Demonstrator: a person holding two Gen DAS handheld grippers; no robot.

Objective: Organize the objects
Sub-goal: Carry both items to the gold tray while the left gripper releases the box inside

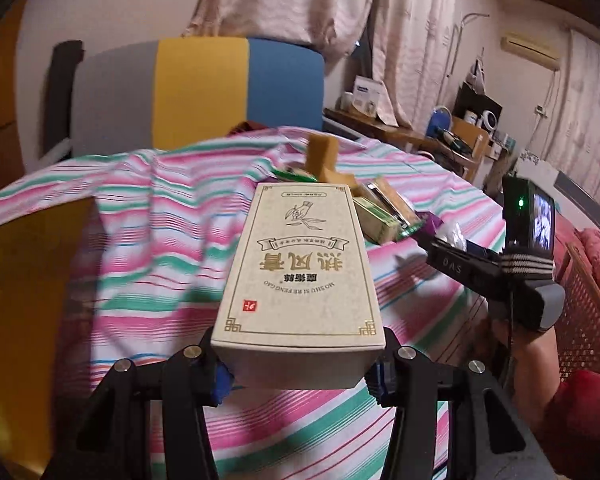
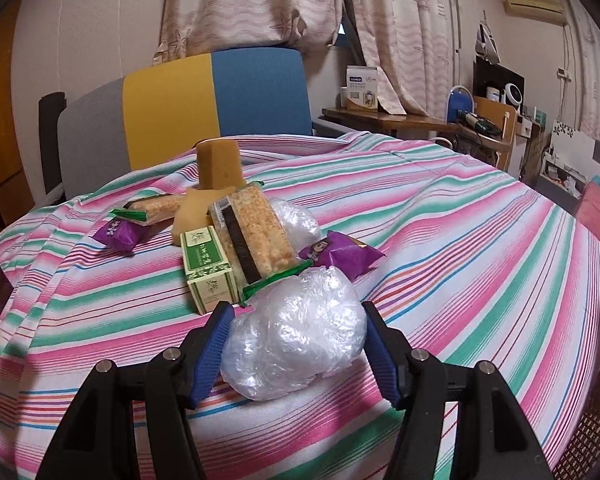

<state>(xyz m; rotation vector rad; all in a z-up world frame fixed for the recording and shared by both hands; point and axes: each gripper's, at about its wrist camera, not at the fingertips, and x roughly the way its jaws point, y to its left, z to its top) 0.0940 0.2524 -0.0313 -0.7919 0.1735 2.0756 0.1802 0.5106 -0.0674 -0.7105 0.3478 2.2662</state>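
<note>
My left gripper (image 1: 300, 372) is shut on the near end of a beige cardboard box (image 1: 300, 264) with gold printing, held above the striped tablecloth (image 1: 140, 220). My right gripper (image 2: 298, 344) is closed around a crumpled clear plastic bag (image 2: 296, 332) that lies on the cloth, its blue pads (image 2: 216, 340) against the bag's sides. Beyond the bag lies a pile: a small green box (image 2: 206, 266), a rice cracker pack (image 2: 256, 236), purple snack packets (image 2: 342, 256), a second clear bag (image 2: 296, 220) and a tan foam block (image 2: 218, 164). The right gripper (image 1: 432, 240) also shows in the left wrist view.
A grey, yellow and blue chair back (image 2: 180, 108) stands behind the table. A cluttered wooden desk (image 2: 400, 120) is at the back right. A yellow object (image 1: 32, 280) sits at the left table edge, and a red mesh seat (image 1: 592, 312) is at the right.
</note>
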